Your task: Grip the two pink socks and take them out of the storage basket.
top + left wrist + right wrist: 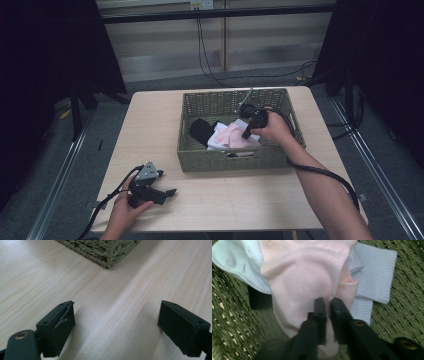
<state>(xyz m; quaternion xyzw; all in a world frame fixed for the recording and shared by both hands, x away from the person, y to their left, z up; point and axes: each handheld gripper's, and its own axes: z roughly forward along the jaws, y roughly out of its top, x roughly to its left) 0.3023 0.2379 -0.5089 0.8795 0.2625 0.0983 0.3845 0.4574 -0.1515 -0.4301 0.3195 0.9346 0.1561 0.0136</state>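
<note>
While the left gripper (170, 191) rests on the wooden table (150, 130) near its front edge, jaws spread wide with nothing between them, the right gripper (327, 305) reaches down into the woven green basket (200, 102), jaws pinched together on the pink sock (307, 275) lying atop white socks (374, 272)

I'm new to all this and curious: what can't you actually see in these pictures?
- Black item in the basket, high view: too dark to identify.
- White socks, right gripper view: partly covered by the pink sock.
- Pink sock's lower end: hidden behind the right gripper.
</note>
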